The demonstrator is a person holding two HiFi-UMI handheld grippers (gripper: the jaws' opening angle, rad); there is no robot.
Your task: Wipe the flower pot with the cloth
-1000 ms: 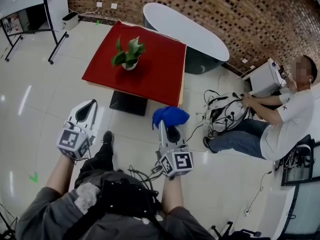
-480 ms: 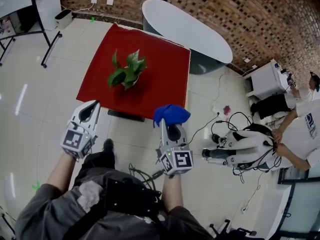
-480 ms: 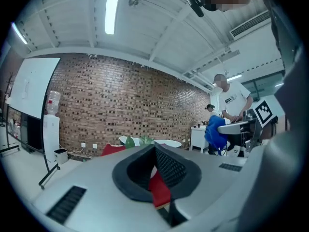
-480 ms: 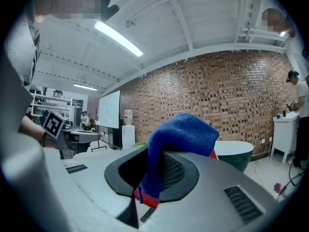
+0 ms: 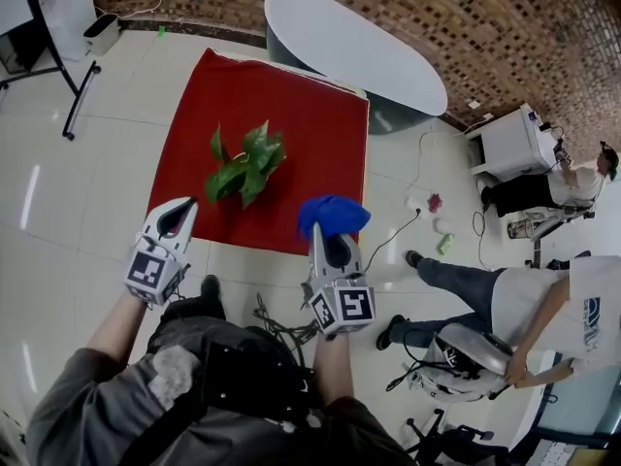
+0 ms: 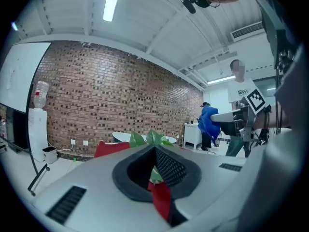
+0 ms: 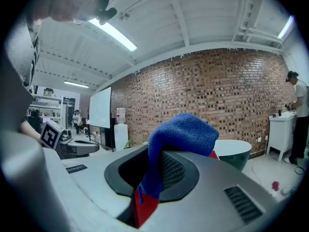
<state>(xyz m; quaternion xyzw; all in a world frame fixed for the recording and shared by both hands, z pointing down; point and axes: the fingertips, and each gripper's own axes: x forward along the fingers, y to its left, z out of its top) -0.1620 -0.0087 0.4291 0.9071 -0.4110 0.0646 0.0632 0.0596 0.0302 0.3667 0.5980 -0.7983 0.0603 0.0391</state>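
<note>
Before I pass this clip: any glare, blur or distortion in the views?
Head view: wide-angle bend, glare streaks on the floor, plant sharp. Left gripper view: fisheye, black corners, ceiling lamp blown out. Right gripper view: same fisheye; cloth sharp.

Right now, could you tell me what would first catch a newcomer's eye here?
The bright red table sits in the upper middle of the head view, with a leafy green plant standing on it. Just nearer, a vivid blue cloth is bunched in the shut right claw.
</note>
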